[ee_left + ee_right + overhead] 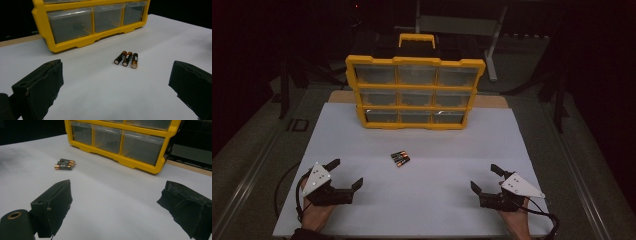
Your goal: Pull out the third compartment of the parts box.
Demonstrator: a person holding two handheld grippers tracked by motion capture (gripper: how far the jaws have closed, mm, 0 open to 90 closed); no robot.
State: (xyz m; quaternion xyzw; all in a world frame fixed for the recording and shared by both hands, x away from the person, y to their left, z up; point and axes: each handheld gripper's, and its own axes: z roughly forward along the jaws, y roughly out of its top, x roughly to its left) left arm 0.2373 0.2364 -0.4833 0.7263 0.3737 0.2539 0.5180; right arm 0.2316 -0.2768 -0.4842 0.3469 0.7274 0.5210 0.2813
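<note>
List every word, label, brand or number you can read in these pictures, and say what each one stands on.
No text can be read anywhere.
Batteries: three lie side by side on the white table; their black and copper wrappers bear small print, too blurred to read.
Yellow drawer organizer: no label to be seen on its frame or its clear drawers.

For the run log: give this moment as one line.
left gripper: open, empty | right gripper: open, empty | batteries: three, side by side on table | drawer organizer: upright behind, drawers shut
</note>
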